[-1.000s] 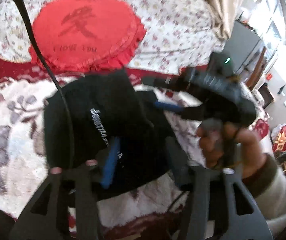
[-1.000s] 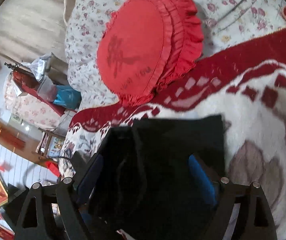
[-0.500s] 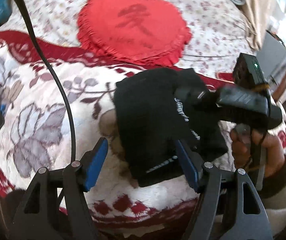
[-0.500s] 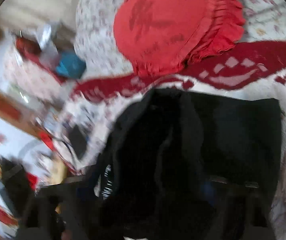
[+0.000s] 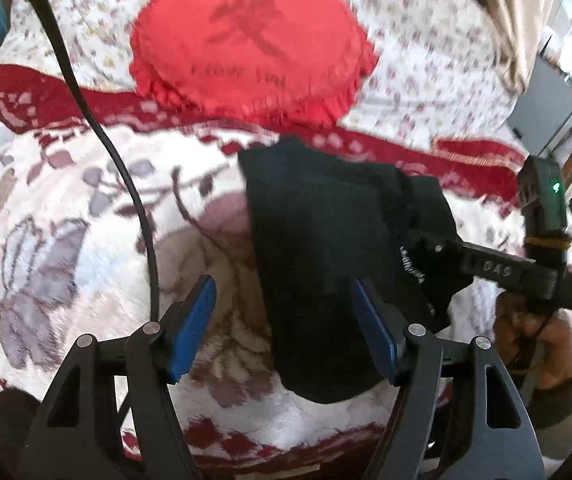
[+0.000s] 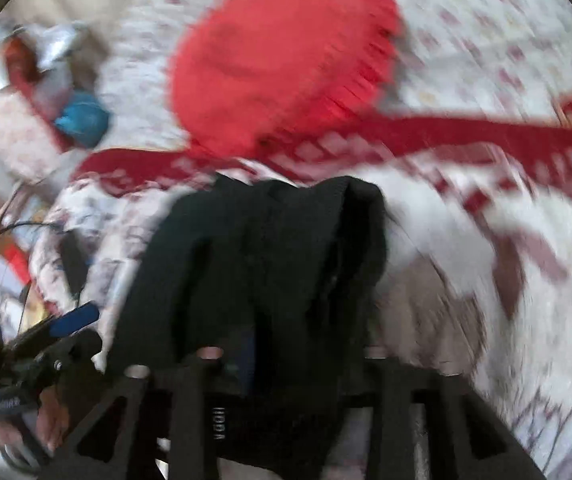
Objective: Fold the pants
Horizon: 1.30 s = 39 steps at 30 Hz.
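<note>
Since the earlier frames, the folded black fabric pants are lying further right in the left wrist view, and the left claw is now standing apart with bedding showing between its blue pads, where a second ago it was buried in the cloth. Its jaws have just been opening; the pants' left edge is lying between them, the right blue pad just beside the fabric, no pinch visible.

Nearest in the right wrist view, the right claw is sitting in the black cloth, which is draping over and between its dark fingers. Its jaws have just been closing and then easing apart slightly; the picture is blurred, and I cannot tell whether the pads are pressing on the fabric.

Beyond, the pants are resting in a bunched bundle on the white plush blanket with grey flowers and a red border. To the right, a person's hand is gripping the right tool's handle. A black cable is crossing the blanket on the left.

Farther off, a round red frilled cushion with dark printing is lying on the floral white bedspread.
</note>
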### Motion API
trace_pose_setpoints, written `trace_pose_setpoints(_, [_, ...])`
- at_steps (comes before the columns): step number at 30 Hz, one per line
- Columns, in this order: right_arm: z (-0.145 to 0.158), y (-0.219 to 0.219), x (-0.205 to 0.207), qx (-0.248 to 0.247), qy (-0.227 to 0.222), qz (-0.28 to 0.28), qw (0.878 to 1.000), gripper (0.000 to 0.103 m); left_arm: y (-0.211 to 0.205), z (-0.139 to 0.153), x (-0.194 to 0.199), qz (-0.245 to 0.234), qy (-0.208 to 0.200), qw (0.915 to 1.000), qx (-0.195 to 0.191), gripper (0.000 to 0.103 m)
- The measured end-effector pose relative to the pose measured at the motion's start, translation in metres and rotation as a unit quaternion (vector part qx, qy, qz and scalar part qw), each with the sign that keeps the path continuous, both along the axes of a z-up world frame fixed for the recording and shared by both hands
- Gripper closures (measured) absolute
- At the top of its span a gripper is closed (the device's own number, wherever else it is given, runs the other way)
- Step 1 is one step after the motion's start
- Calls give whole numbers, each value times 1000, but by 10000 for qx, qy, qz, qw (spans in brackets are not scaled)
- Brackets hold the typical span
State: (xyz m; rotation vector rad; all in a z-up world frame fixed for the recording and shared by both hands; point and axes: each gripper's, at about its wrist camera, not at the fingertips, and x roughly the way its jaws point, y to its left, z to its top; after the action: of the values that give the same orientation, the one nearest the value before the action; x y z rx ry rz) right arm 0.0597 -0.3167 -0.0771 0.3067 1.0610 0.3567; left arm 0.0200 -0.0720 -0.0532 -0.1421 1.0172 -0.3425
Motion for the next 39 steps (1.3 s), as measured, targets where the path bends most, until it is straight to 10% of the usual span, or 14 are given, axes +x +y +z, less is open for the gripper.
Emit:
trace_pose_setpoints(10, [72, 1, -2, 135, -1169, 227, 9928, 65, 2, 20, 33, 406, -256, 9988, 114, 33])
trace_pose_setpoints(22, [2, 18, 42, -149, -545, 362, 9977, 72, -25, -24, 86, 572, 163, 9971, 465, 33])
trace_pose_setpoints(39, [26, 33, -27, -313, -558, 830, 9945, 70, -21, -8, 42, 713, 8, 9958, 575, 32])
